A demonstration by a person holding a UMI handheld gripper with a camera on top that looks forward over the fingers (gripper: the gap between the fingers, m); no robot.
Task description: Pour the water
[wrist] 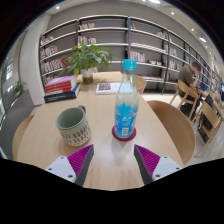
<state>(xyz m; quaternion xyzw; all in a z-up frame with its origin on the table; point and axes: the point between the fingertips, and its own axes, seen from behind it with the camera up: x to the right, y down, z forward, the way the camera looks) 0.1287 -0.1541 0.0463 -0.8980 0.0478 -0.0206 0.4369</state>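
Note:
A clear plastic water bottle point(126, 101) with a blue cap and blue label stands upright on a red coaster on the round wooden table point(40, 135), just ahead of my fingers. A grey-green mug point(73, 125) stands to its left, handle toward the bottle. My gripper point(113, 161) is open and empty, with the magenta pads point(79, 159) spread wide. The bottle lies ahead of the gap between the fingers, slightly toward the right one.
A stack of books point(61, 88), a potted plant point(86, 58) and an open booklet point(106, 87) sit at the table's far side. Wooden chairs point(186, 95) stand to the right. Bookshelves point(130, 40) line the back wall.

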